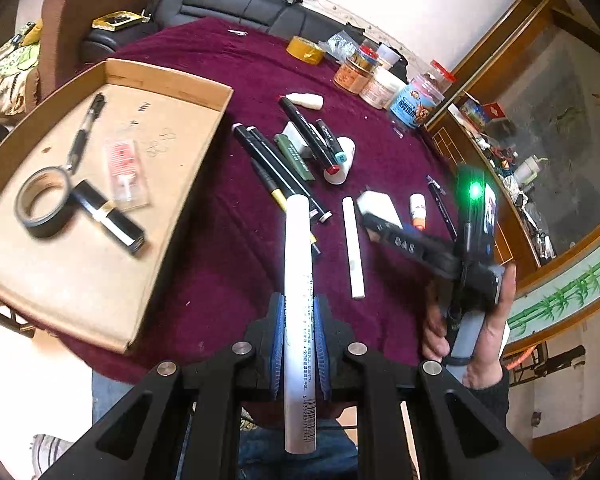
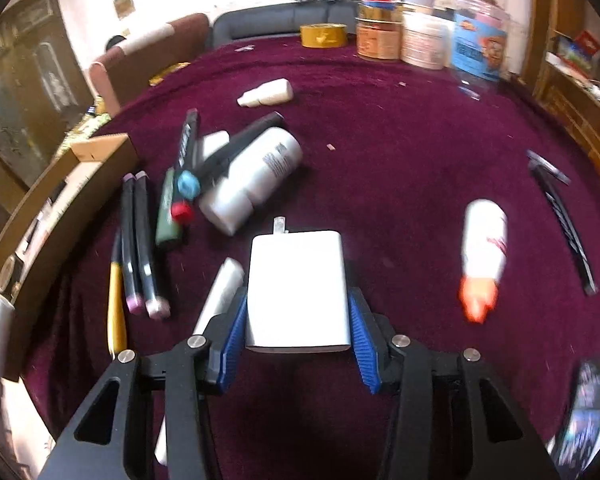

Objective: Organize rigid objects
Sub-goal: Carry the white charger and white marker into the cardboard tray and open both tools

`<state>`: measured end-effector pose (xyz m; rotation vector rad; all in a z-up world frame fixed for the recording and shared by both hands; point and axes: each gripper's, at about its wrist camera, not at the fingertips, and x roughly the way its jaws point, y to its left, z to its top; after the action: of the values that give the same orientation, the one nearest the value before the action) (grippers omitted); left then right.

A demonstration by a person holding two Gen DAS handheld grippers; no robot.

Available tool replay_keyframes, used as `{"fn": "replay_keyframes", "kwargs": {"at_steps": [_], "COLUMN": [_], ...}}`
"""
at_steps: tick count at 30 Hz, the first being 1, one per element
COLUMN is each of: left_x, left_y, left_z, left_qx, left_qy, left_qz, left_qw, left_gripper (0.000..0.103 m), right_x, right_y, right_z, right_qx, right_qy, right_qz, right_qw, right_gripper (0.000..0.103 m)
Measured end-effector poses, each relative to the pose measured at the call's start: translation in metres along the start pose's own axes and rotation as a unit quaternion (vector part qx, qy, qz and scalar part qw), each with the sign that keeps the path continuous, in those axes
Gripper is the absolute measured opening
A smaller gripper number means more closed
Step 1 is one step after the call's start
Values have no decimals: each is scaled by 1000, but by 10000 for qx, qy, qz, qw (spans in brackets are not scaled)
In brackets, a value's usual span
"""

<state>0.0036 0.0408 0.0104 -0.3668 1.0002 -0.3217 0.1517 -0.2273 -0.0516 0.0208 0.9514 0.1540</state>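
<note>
Presently, left tongs (image 1: 300,344): held low above the near edge of the table (image 1: 228,264), closed on a white tube (image 1: 299,304). The tube is long, slim and cylindrical, with fine print and a barcode along its side; it is clamped between the blue pads (image 1: 277,344) at about mid-length. Its long axis runs away from the near edge toward the middle of the table, the barcode end nearest the camera.

Right tongs (image 2: 298,320): held by a bare hand (image 1: 476,332) above the right part of the table, closed on a white charger block (image 2: 298,288). The block is flat, rectangular, with rounded corners; a metal prong (image 2: 279,226) is seen at its far end, pointing toward the far edge. Its rear half is pressed between the blue pads (image 2: 236,332). Whether it rests on the maroon cloth cannot be told.

Cardboard tray (image 1: 168,208): set at the left edge of the table; a roll of black tape (image 1: 46,204), a black pen (image 1: 85,128), a black bar-shaped item (image 1: 108,218) and a clear packet (image 1: 126,172) are held in it.

Loose on the cloth: a cluster of dark markers (image 2: 140,240) beside the tray, a white bottle (image 2: 256,176) lying on its side, a white stick (image 1: 353,248), a small orange-tipped bottle (image 2: 482,256), a black pen near the right edge (image 2: 560,220).

Far edge: yellow tape roll (image 2: 324,35) and jars (image 2: 424,36).
</note>
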Motion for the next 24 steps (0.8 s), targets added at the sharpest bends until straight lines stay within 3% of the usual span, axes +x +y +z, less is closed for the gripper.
{"fn": "replay_keyframes", "kwargs": {"at_steps": [3, 8, 17, 24], "left_x": [-9, -31, -62, -68], "left_y": [3, 1, 9, 20], "left_z": [-8, -21, -28, -10], "left_qx": [-116, -123, -219, -360], "left_qy": [-42, -226, -481, -663], "left_qz": [8, 63, 108, 275], "left_qw": [9999, 9996, 9985, 9968], "left_gripper": [14, 14, 14, 14], "right_x": [-8, -30, -96, -104], "right_y": [-10, -22, 22, 67], "right_z": [-11, -21, -28, -11], "right_qx": [263, 842, 573, 254], "right_qy": [-51, -208, -881, -929], "right_qz": [39, 549, 1427, 2246], "right_qw": [9996, 9947, 9842, 9697], "right_gripper": [46, 46, 46, 46]}}
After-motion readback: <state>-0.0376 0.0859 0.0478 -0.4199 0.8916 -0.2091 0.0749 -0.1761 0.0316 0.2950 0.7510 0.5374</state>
